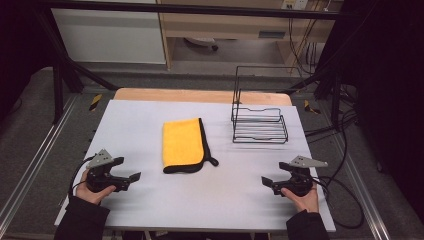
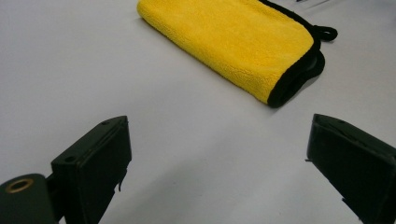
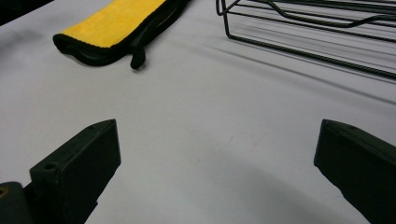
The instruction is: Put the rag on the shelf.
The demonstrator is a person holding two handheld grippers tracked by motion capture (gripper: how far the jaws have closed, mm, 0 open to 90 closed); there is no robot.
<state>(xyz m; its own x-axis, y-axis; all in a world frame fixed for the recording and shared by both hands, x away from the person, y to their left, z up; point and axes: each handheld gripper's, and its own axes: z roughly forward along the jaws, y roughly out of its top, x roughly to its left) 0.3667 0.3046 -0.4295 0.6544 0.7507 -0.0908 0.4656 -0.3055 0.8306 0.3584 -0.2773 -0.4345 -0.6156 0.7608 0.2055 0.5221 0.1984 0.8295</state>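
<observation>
White table (image 1: 150, 200), hands low, fingers (image 2: 93, 163) apart

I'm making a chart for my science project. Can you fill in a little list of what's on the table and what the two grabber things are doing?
table: white top, wooden edge at the far side
cloth: folded yellow cloth with black trim, lying flat near the middle
rack: black wire rack, right of the cloth, apart from it
left gripper: jaws open, holding nothing, near the front left
right gripper: jaws open, holding nothing, near the front right
touching the cloth: neither gripper
</observation>
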